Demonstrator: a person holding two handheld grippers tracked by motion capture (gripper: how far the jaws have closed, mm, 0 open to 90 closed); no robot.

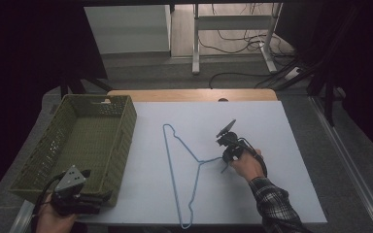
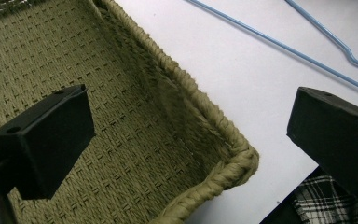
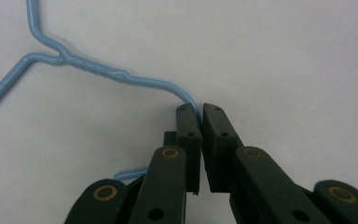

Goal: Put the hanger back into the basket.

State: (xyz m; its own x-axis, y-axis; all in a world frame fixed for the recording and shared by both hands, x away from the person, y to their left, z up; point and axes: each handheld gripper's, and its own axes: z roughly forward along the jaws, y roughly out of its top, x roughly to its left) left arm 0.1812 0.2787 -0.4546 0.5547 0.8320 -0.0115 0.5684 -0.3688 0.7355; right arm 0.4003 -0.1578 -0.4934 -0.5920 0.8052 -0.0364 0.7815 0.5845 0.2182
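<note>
A light blue wire hanger lies flat on the white table top, its hook pointing right. My right gripper is shut on the hook; in the right gripper view the blue wire runs in between the closed jaws at the gripper tips, and the hook's end peeks out at lower left. My left gripper hovers over the near right corner of a woven olive basket. It is open, with the basket's corner rim between its fingers and nothing held.
The basket stands empty at the table's left side. A checked sleeve reaches in from the bottom right. Beyond the table's far wooden edge are a desk frame and floor cables.
</note>
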